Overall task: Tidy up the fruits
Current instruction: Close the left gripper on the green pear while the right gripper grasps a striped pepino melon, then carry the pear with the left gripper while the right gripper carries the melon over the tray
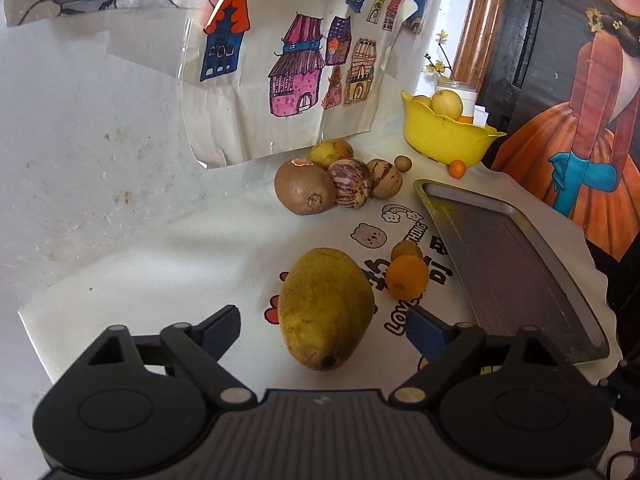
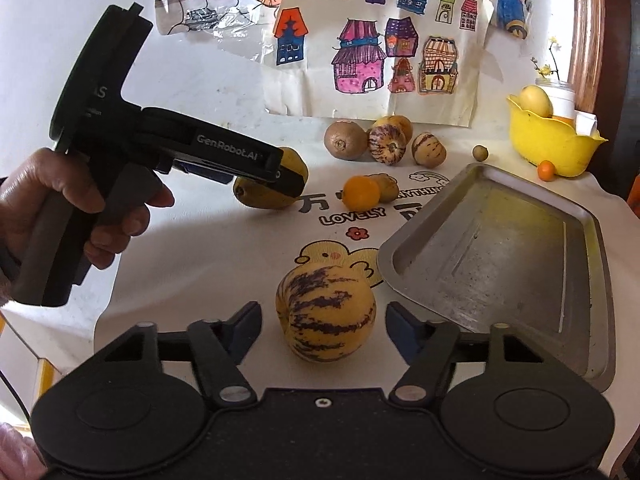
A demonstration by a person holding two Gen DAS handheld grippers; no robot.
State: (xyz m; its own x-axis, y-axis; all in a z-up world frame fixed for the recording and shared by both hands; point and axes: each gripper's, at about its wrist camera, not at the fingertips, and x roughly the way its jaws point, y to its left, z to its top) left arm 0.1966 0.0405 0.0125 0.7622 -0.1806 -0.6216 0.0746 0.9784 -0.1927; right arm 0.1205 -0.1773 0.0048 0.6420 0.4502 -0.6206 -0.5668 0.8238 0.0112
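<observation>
Left wrist view: the left tongs (image 1: pixel 324 326) are wide around a mango (image 1: pixel 326 312), not touching it. A tray (image 1: pixel 516 276) lies at three o'clock.

Right wrist view: the right tongs (image 2: pixel 322 320) sit narrower around a striped melon (image 2: pixel 326 316), gaps showing both sides. The tray (image 2: pixel 504 256) is at two o'clock.

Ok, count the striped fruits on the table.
3. Near fruit lies between the right tongs; middle fruit and right fruit sit at the back beside the kiwi. More may hide behind them.
</observation>
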